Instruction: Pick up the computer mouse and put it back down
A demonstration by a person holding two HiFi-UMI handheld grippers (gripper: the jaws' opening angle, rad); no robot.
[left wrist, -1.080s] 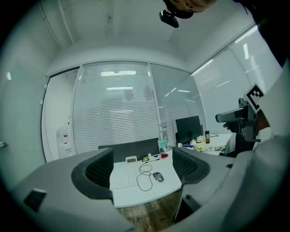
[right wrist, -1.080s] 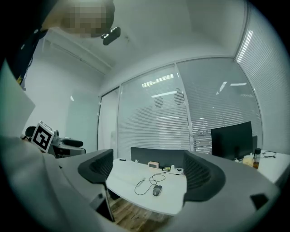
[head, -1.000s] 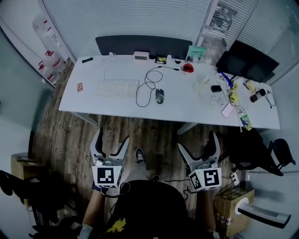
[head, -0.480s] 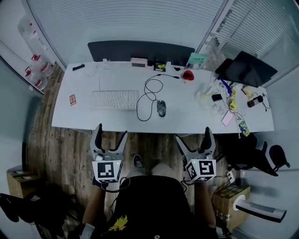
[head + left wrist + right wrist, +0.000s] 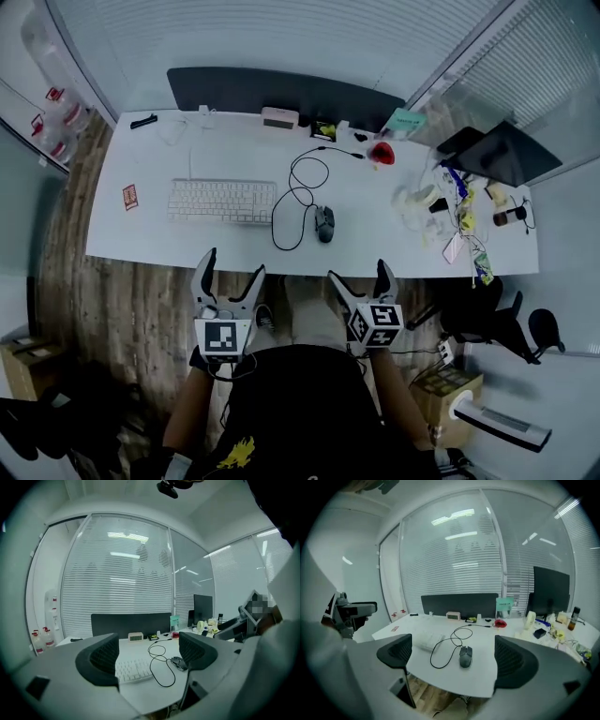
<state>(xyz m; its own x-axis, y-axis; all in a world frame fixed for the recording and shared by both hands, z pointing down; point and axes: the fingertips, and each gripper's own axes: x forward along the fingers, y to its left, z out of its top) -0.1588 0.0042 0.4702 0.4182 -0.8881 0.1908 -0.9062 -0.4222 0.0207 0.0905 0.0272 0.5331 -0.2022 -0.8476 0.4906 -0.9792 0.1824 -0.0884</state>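
Observation:
A dark computer mouse [image 5: 324, 223] lies on the white desk [image 5: 141, 234], its black cable [image 5: 298, 187] looping behind it toward the desk's back. In the right gripper view the mouse [image 5: 465, 656] sits straight ahead between the jaws, some way off. In the left gripper view the mouse [image 5: 178, 663] shows close to the right jaw. Both grippers hover in front of the desk's near edge, short of it. My left gripper [image 5: 228, 272] is open and empty. My right gripper [image 5: 359, 274] is open and empty too.
A white keyboard [image 5: 223, 201] lies left of the mouse. A dark divider panel [image 5: 281, 92] lines the desk's back, with a small clock [image 5: 279, 117] and a red object [image 5: 379, 153] near it. Clutter and a phone [image 5: 453, 247] fill the right end; a monitor [image 5: 506, 155] stands there.
Both grippers have come forward toward the desk's near edge, and the right one has swung inward. The desk fills more of the head view. Nothing on the desk has moved.

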